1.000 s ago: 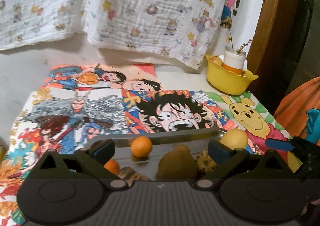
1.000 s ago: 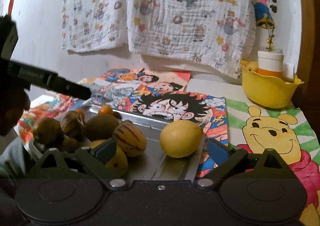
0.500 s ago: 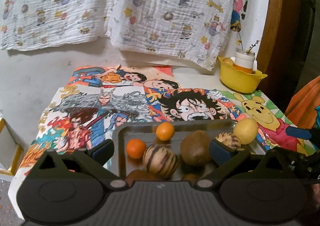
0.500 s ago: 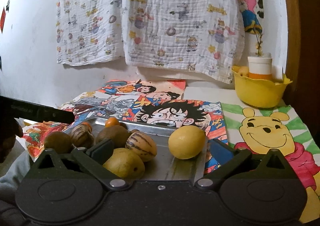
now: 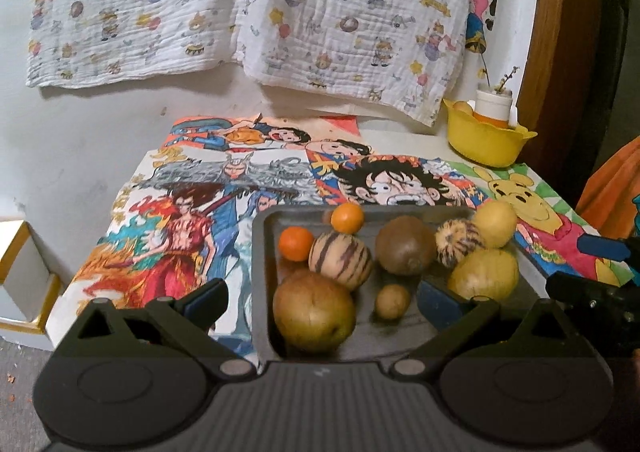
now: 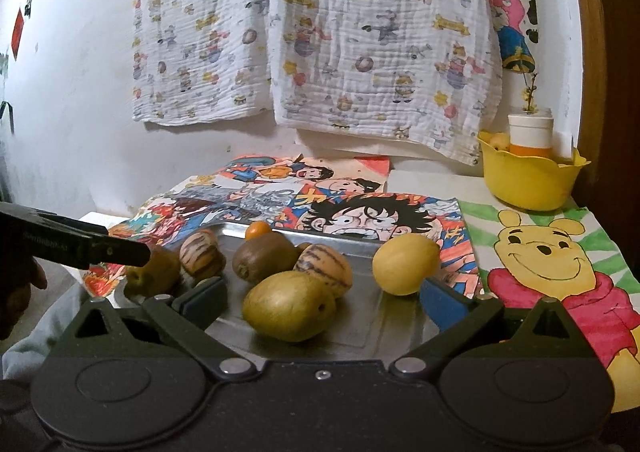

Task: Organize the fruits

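Observation:
A metal tray (image 5: 262, 252) on the cartoon-print table holds several fruits: two small oranges (image 5: 347, 217), two striped melons (image 5: 340, 260), a brown kiwi (image 5: 405, 250), a big brown pear (image 5: 314, 310), a small brown fruit (image 5: 392, 300) and two yellow fruits (image 5: 494, 223). My left gripper (image 5: 322, 304) is open above the tray's near end, empty. My right gripper (image 6: 320, 302) is open, empty, with a green-yellow fruit (image 6: 289, 305) between its fingers and a yellow lemon (image 6: 405, 263) just beyond. The tray also shows in the right wrist view (image 6: 392, 326).
A yellow bowl (image 6: 528, 181) with a white-and-orange cup stands at the table's back right corner. Printed cloths (image 5: 256, 7) hang on the wall behind. A white box (image 5: 24, 276) sits left of the table. The left gripper's finger (image 6: 80, 246) reaches in from the left.
Both grippers have pulled back and risen. The left view now looks down on the whole tray. The right view shows more of the tray and the green-yellow fruit nearer.

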Motion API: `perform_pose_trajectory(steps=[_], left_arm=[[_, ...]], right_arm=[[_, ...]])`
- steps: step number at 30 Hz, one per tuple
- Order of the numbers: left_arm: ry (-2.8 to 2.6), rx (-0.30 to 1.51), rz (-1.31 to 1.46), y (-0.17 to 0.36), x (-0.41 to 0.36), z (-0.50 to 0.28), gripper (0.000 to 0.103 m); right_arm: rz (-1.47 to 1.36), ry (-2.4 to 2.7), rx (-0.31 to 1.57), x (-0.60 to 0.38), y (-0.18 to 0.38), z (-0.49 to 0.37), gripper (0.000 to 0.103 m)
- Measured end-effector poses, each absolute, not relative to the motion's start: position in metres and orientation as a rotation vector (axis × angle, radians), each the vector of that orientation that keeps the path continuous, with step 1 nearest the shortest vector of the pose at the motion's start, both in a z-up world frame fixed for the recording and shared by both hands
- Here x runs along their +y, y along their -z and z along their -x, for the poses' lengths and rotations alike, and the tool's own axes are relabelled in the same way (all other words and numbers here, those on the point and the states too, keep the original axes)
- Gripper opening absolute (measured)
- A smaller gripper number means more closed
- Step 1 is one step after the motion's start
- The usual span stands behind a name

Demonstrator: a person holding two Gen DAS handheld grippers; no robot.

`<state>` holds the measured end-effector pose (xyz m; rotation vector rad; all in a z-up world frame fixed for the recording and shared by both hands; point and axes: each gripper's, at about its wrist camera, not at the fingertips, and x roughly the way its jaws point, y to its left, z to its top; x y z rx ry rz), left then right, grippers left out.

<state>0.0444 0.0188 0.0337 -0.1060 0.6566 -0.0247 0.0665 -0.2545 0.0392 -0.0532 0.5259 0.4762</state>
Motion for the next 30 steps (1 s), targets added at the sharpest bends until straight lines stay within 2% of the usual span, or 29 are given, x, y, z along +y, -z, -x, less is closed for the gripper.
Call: perform_pose_trajectory(steps=[13,30], left_arm=[[0.013,0.678,0.081,-0.024,0.009,-0.014,0.103],[0.029,0.719,0.075,-0.016,0.006,-0.011,0.103]], right_arm=[[0.025,-0.456,0.542,-0.257,-0.034,-0.04,0.102],[-0.003,-0.428,0.571,-0.254,-0.028,-0.031,0.102]])
